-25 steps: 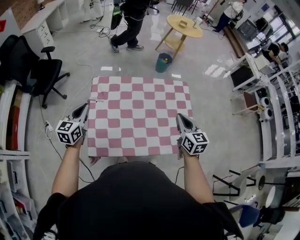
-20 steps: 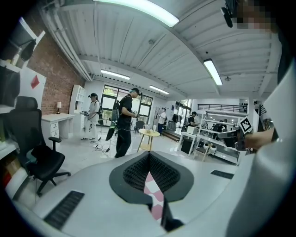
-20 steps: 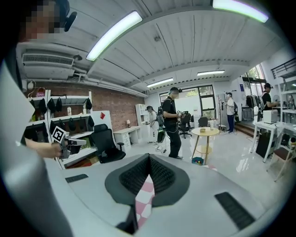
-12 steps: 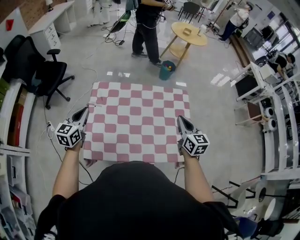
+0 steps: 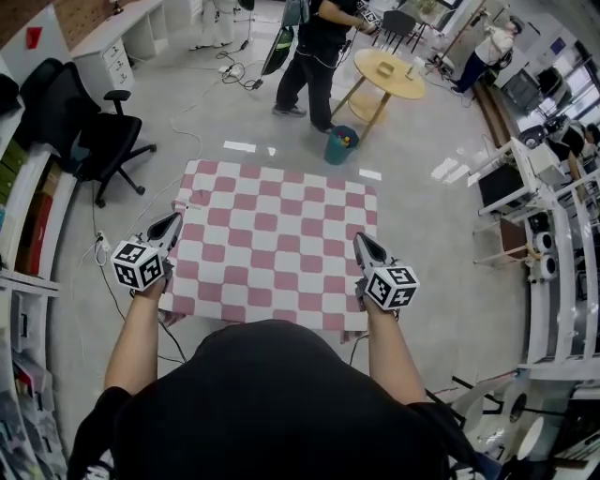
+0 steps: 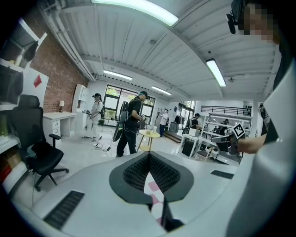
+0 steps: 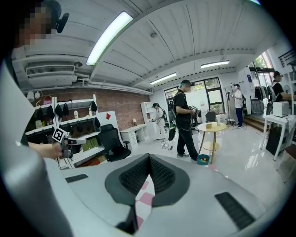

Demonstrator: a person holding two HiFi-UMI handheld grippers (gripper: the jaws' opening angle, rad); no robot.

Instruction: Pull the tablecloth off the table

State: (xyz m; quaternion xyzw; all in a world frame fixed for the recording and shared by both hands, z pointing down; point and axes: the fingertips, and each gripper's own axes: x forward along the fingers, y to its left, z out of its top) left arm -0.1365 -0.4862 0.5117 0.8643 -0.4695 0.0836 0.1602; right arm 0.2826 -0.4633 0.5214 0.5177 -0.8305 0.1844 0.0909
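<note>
Room: glossy office floor [image 5: 450, 281], green bin [image 5: 339, 145] at 12 o'clock.
Cloth: checked tablecloth [image 5: 277, 244], spread flat at centre.
Tongs: left tongs [image 5: 174, 219] at 9 o'clock, right tongs [image 5: 360, 238] at 3 o'clock, each clamped on a side hem.
Pull: draw evenly toward 6 o'clock, both grips level.

Open office-lab: white desks [image 5: 120, 39], office chairs [image 5: 91, 141], metal shelving racks [image 5: 565, 246], brick wall [image 6: 52, 77], ceiling strip lights [image 6: 138, 9].

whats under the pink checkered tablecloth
Nothing beneath it shows. The tablecloth is spread flat and covers whatever is under it, so the table is hidden. Only grey floor shows around its edges. The left gripper and right gripper are shut on its side edges.
</note>
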